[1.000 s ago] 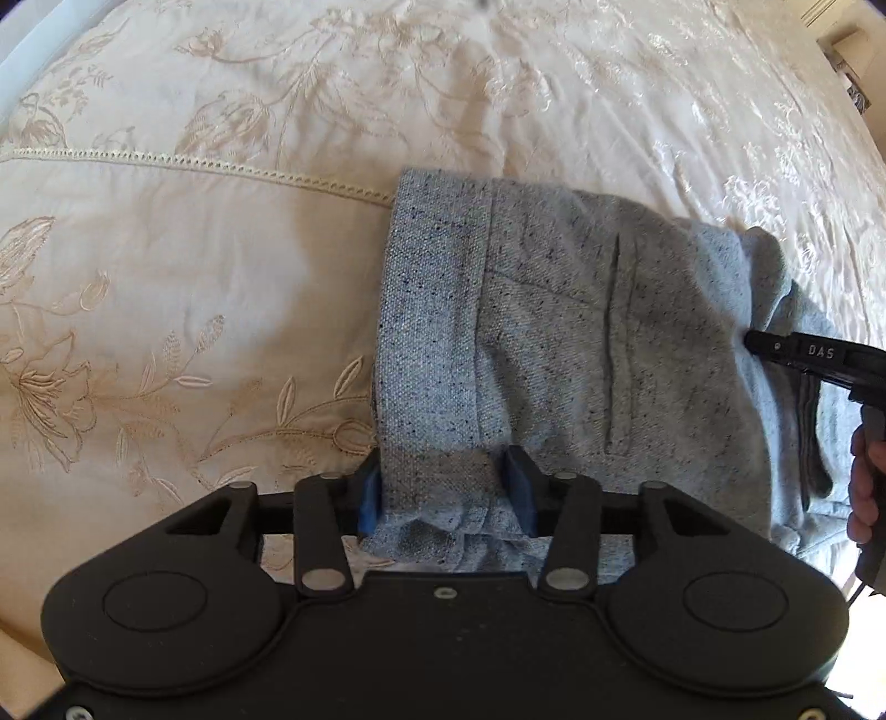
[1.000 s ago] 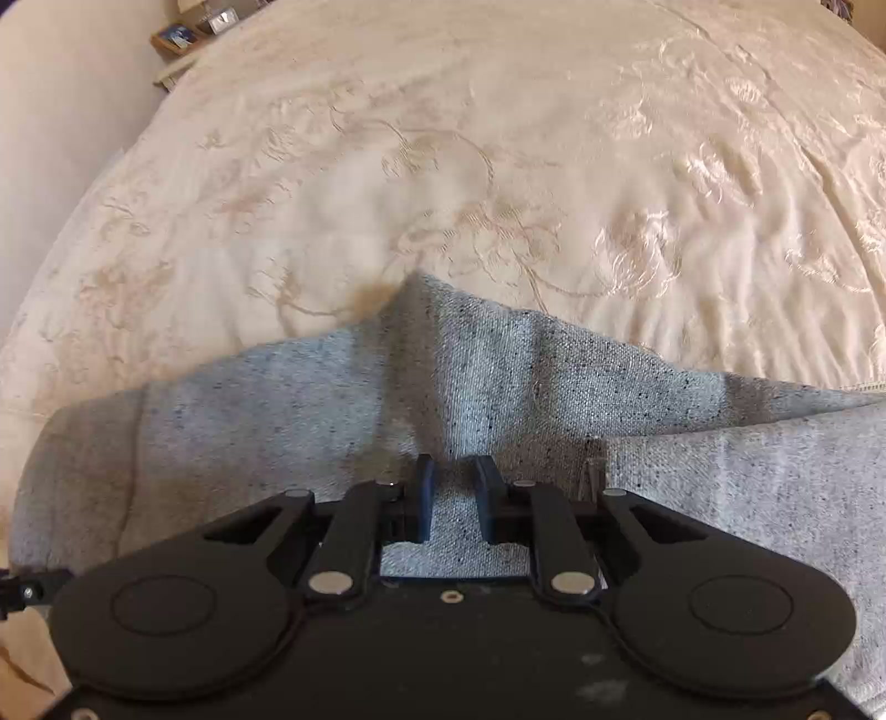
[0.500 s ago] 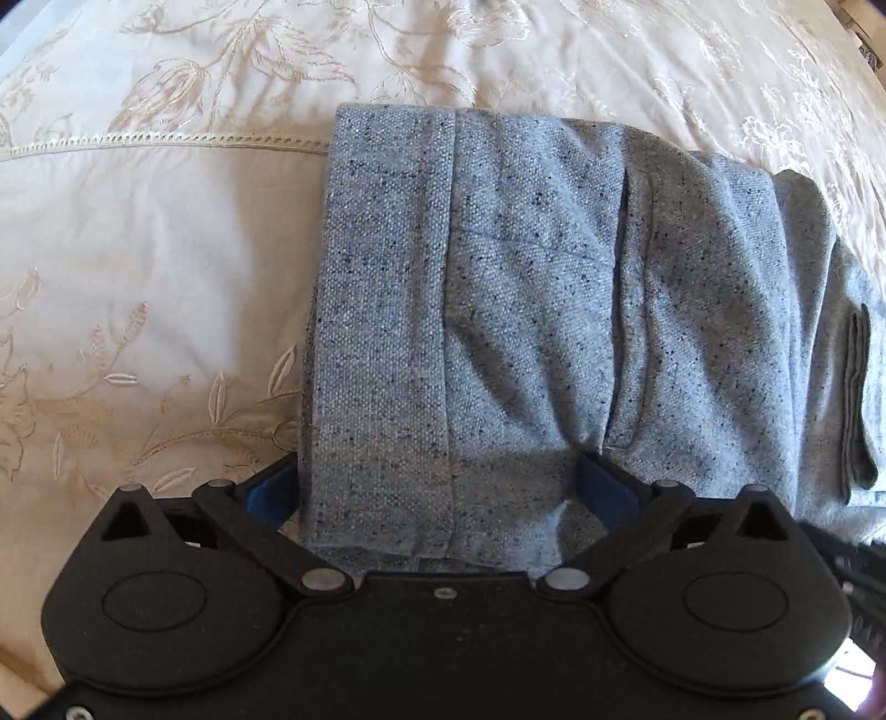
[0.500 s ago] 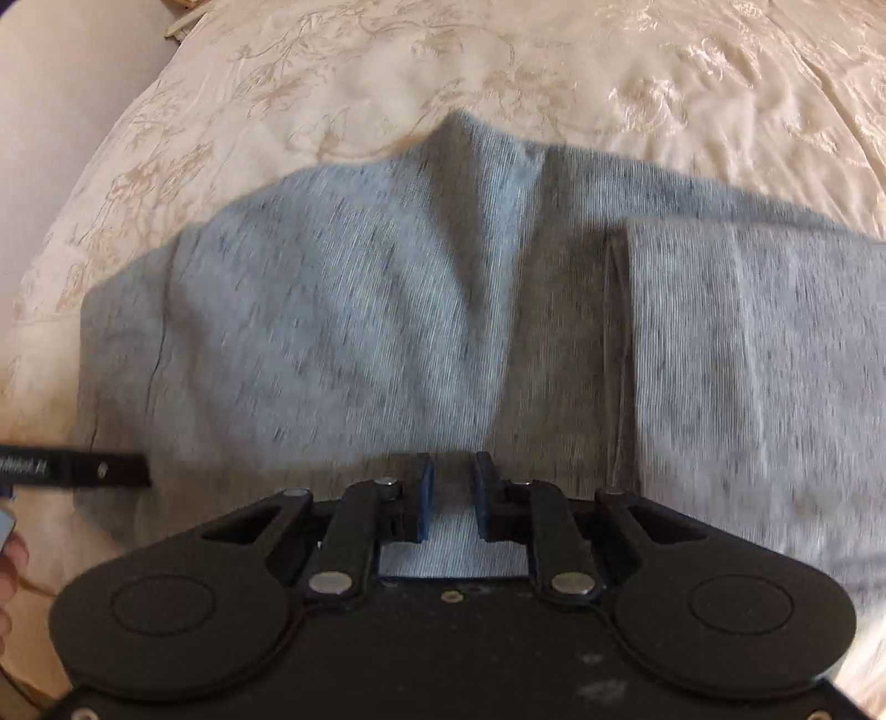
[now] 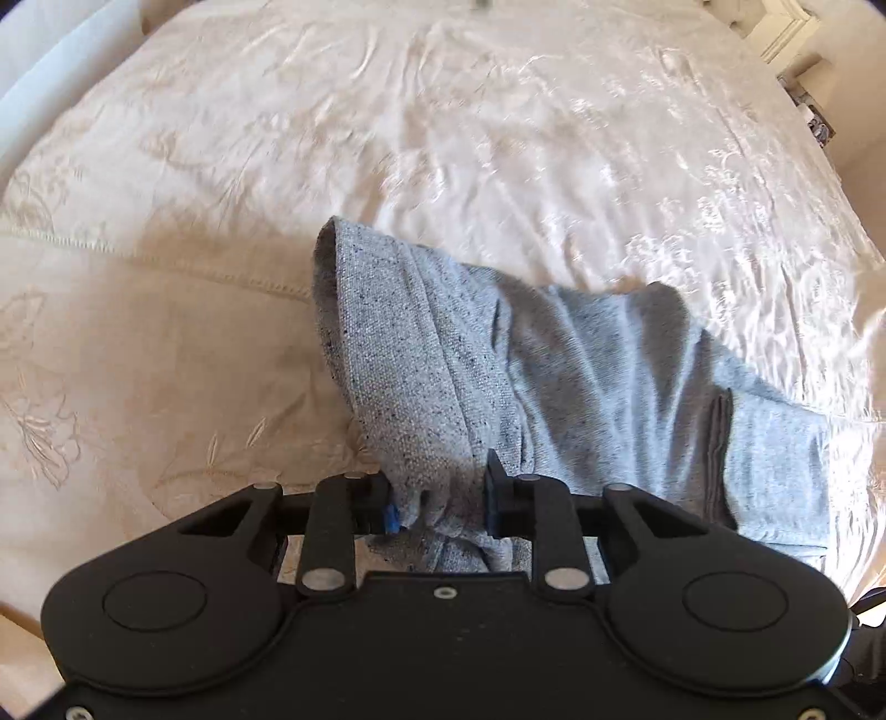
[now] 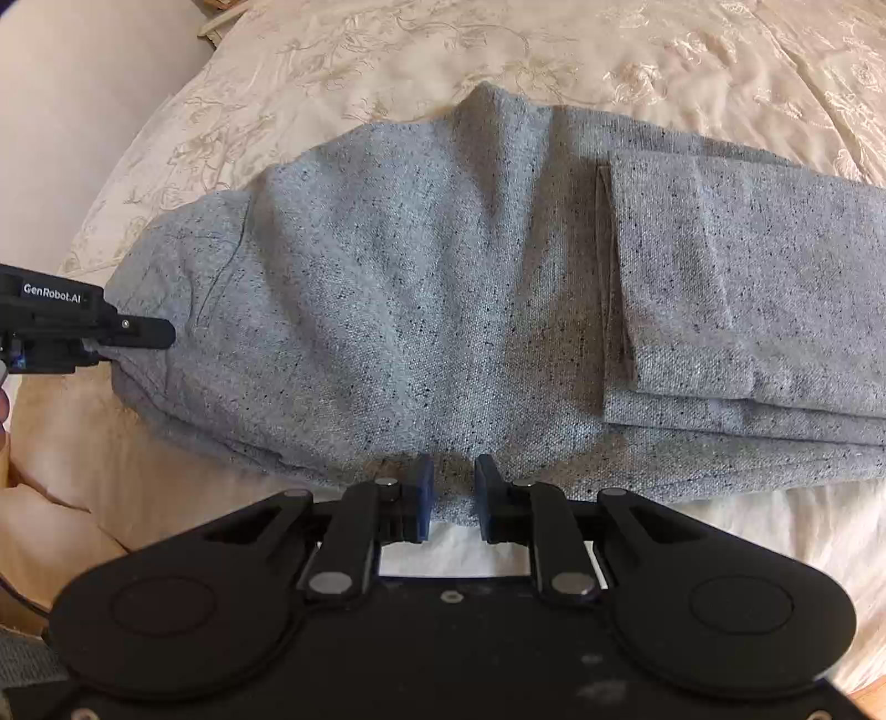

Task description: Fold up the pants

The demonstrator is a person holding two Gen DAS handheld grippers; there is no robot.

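Observation:
The grey speckled pants (image 6: 443,288) lie folded on a cream embroidered bedspread (image 5: 443,138). My left gripper (image 5: 440,507) is shut on a bunched edge of the pants (image 5: 498,376) and lifts it off the bed. It also shows at the left edge of the right wrist view (image 6: 138,332), gripping the pants' left end. My right gripper (image 6: 451,493) is nearly closed with the near edge of the pants between its fingers. A folded leg end (image 6: 747,310) lies on top at the right.
The bedspread (image 6: 554,50) stretches far beyond the pants. A pale wall or headboard (image 6: 72,111) is at the left in the right wrist view. Furniture (image 5: 803,83) stands past the bed's far right corner.
My left gripper was wide open around the pants' edge half a second ago; it has now shut on the fabric and lifted it. The right gripper has kept its hold on the near edge.

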